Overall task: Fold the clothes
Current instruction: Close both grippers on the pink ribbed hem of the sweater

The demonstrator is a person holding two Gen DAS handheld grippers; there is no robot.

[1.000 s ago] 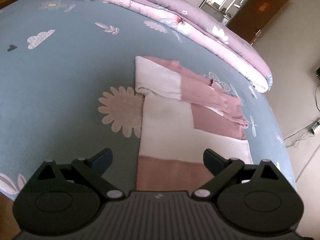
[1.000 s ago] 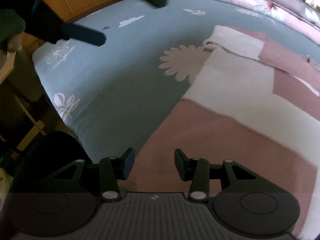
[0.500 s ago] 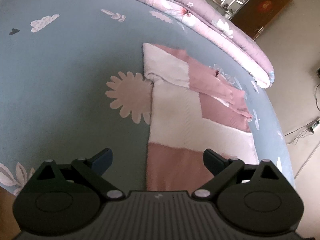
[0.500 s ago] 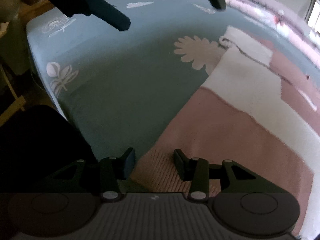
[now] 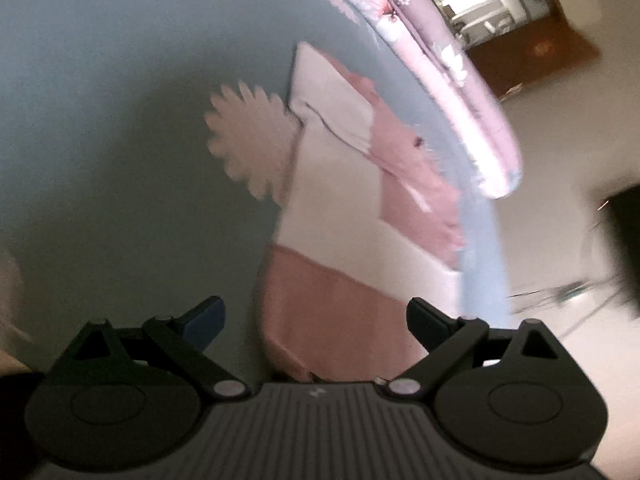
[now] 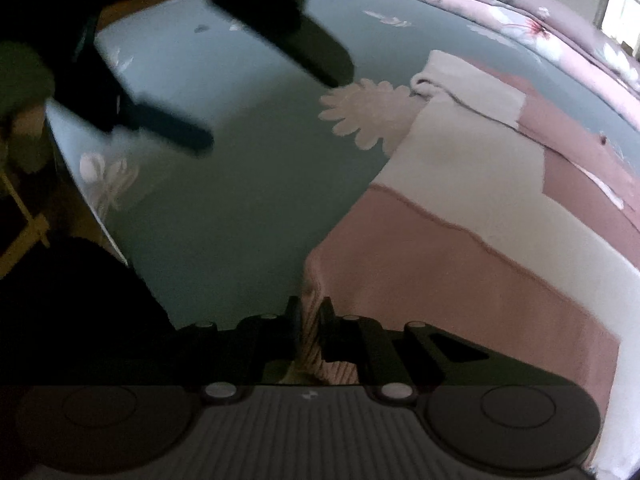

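Two claws work over one pink-and-cream knitted sweater (image 6: 460, 216) that lies flat on the bed (image 6: 248, 200), its ribbed pink hem at the near edge and a sleeve folded across the far part. The right claw (image 6: 310, 334) has just been closing, and its pads now pinch the near left corner of the ribbed hem, which bunches up between them; gripping a corner gives, I judge, a firm handle for lifting the hem over into a fold. The left claw (image 5: 316, 320) hangs spread wide with nothing in it, over the hem's near edge, probably lining up for the other corner. The knit looks soft and thick, in broad blocks of colour. The bed's blue sheet carries a pale flower print (image 6: 364, 114); a rolled lilac quilt (image 5: 452, 76) lies along the far side.
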